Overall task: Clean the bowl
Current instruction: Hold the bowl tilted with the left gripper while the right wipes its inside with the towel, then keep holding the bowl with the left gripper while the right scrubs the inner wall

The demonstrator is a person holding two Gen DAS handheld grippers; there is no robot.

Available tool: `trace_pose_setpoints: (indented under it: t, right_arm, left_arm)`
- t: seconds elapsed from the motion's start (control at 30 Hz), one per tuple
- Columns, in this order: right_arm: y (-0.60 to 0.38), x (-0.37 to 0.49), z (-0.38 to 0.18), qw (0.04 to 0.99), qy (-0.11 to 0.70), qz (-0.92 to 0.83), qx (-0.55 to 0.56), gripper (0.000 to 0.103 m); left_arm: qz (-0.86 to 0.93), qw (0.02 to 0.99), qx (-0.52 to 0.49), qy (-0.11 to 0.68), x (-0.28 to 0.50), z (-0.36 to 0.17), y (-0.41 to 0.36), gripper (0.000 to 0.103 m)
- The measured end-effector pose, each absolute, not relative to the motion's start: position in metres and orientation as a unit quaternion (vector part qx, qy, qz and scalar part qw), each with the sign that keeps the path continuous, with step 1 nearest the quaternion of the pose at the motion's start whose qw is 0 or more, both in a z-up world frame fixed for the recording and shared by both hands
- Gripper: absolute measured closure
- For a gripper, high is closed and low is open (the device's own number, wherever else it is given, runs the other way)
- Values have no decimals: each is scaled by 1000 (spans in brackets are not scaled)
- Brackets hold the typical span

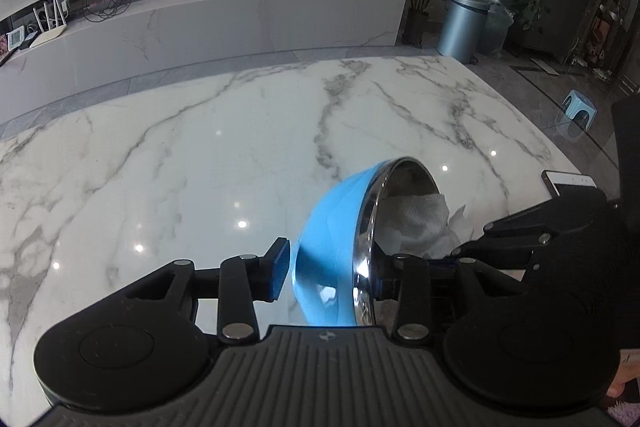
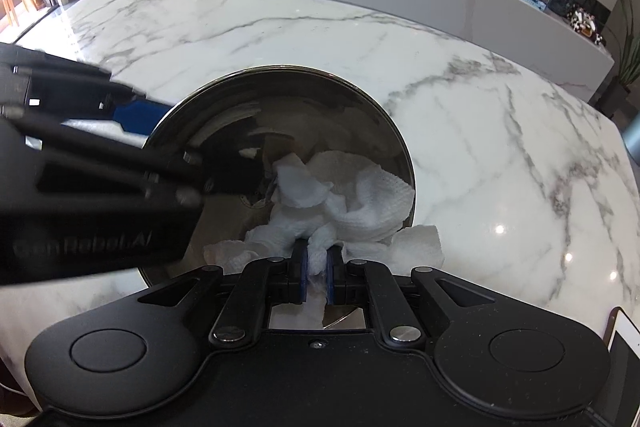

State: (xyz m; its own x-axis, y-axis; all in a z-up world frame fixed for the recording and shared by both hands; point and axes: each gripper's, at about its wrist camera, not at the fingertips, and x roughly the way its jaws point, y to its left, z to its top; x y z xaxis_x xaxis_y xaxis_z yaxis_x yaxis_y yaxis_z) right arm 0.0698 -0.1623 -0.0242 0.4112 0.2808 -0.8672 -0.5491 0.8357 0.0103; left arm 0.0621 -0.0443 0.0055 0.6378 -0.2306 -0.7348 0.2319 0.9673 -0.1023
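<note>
Tilted on its side above the marble bench (image 1: 180, 167), the bowl (image 1: 332, 247) is seen with its blue outside turned to the left and its shiny metal inside turned to the right in the left wrist view. The wall of the bowl is straddled by the left hand-held gripper (image 1: 332, 277): one blue pad (image 1: 280, 271) stands just beside the blue outside with a small gap, so it is not pressed there, and the other finger is reached inside over the chrome rim. This gripper is therefore told as released, with the bowl wall between its fingers; whether the bowl leans on the inner finger cannot be told. A crumpled white paper towel (image 2: 344, 203) is laid inside the bowl, against the metal surface. A twisted part of this towel is clenched firmly between the two blue pads of the right hand-held gripper (image 2: 318, 275), which is held just at the near rim of the bowl. In the right wrist view the left gripper is seen coming in from the left side, somewhat blurred. A phone (image 1: 560, 181) is lying on the bench near its right edge, apart from the bowl.
</note>
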Motion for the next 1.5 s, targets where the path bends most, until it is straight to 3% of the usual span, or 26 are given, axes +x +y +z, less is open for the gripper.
trace_pose_setpoints:
  t: [0.4, 0.97, 1.27, 1.5]
  right_arm:
    - [-167, 70, -20, 827, 485, 260, -117, 96]
    - [-172, 73, -19, 815, 510, 271, -54, 95]
    - [-177, 73, -19, 767, 549, 324, 69, 95]
    - [-172, 70, -18, 768, 550, 326, 43, 95]
  left_arm:
    - [-96, 908, 60, 403, 67, 0, -58, 87]
    - [-71, 901, 33, 428, 60, -5, -41, 87]
    - [-69, 893, 11, 445, 60, -10, -30, 84]
    - [-74, 888, -10, 453, 61, -11, -21, 83]
